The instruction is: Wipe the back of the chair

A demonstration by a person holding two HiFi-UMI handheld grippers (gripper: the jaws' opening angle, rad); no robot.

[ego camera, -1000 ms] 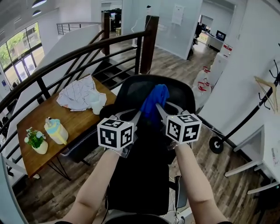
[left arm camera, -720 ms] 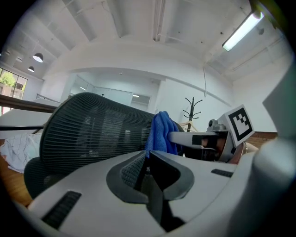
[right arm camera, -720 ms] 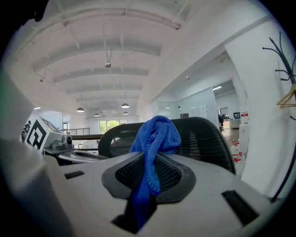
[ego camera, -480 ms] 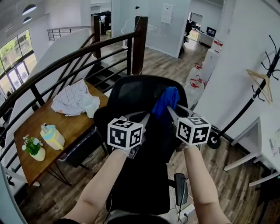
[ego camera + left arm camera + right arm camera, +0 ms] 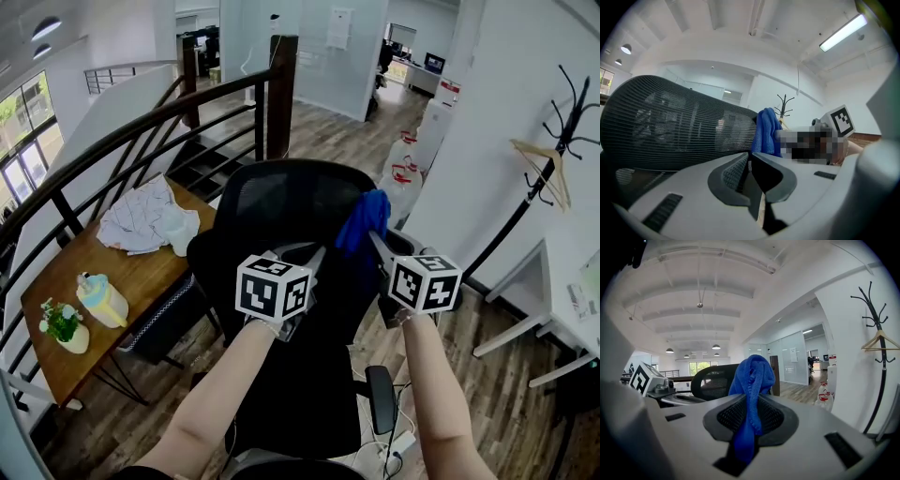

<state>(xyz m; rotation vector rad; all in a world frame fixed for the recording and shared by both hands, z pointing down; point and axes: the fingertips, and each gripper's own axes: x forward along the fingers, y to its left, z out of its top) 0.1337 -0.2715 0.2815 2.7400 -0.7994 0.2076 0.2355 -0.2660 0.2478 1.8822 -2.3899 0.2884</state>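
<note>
The black mesh chair back (image 5: pixel 281 202) stands in front of me in the head view. My right gripper (image 5: pixel 375 239) is shut on a blue cloth (image 5: pixel 366 217), which bunches up against the upper right part of the chair back. The right gripper view shows the cloth (image 5: pixel 752 376) pinched between the pads, with the chair back (image 5: pixel 712 380) behind it. My left gripper (image 5: pixel 314 255) is level with it to the left, in front of the mesh. Its jaws meet in the left gripper view (image 5: pixel 751 157) with nothing between them; the mesh (image 5: pixel 670 122) and cloth (image 5: pixel 766 133) lie beyond.
A wooden table (image 5: pixel 141 272) at the left carries a crumpled white cloth (image 5: pixel 145 220), a jug (image 5: pixel 98 298) and a small potted plant (image 5: pixel 58 323). A dark curved stair railing (image 5: pixel 122 141) runs behind the chair. A coat rack (image 5: pixel 553 141) and white desk (image 5: pixel 562 309) stand at the right.
Both grippers and the blue cloth have shifted right along the chair back, from near its top middle toward its right side. The head view has swung a little as well.
</note>
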